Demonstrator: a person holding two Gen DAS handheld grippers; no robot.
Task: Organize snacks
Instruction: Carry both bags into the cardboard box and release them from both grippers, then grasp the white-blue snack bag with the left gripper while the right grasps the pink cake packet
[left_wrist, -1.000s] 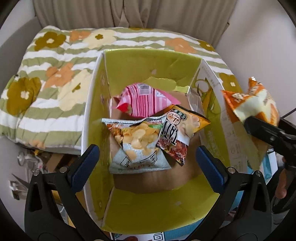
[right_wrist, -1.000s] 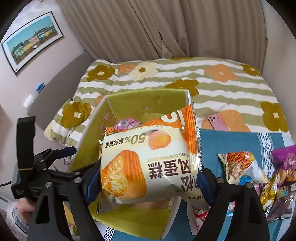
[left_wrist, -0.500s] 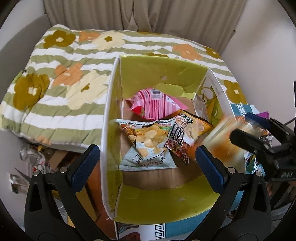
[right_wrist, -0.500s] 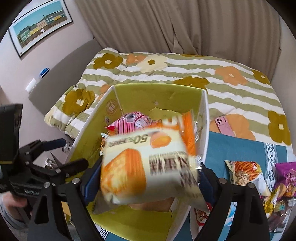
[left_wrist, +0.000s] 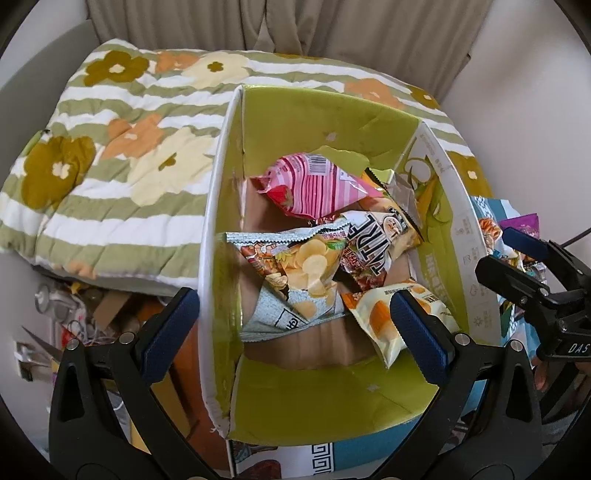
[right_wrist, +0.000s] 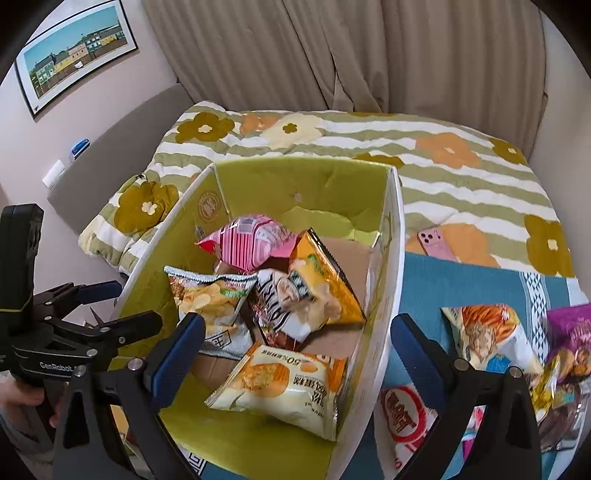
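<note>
Orange-and-cream, the cake packet (right_wrist: 280, 384) lies in the near right corner of the green carton (right_wrist: 391, 266), its lower edge propped against the near wall, so I judge this drop-off done and the next fetch due. Beside it in the carton are the chip bag (right_wrist: 210, 295) along the left wall, the striped pink packet (right_wrist: 251, 240) toward the far wall, and a yellow bag (right_wrist: 325, 284) leaning over a black-and-white one (right_wrist: 273, 302) in the middle. My right gripper (right_wrist: 295, 332) hangs above the carton's near edge with its jaws spread wide and nothing between them, not touching any packet. My left gripper (left_wrist: 291, 325) is likewise wide open and empty, poised over the carton's near left corner, one finger outside the left wall. What remains sits on the blue cloth (right_wrist: 461, 288) off the carton's right side: an orange-and-white packet (right_wrist: 487, 339) nearest, a red-and-white one (right_wrist: 402, 410) by the cloth's near edge, and a purple bag (right_wrist: 572, 325) in a heap toward the right edge. I reckon the next move calls for swinging the right gripper out over the right wall, lowering onto the orange-and-white packet, and pinching a crimped edge so the slick film does not slide out.
</note>
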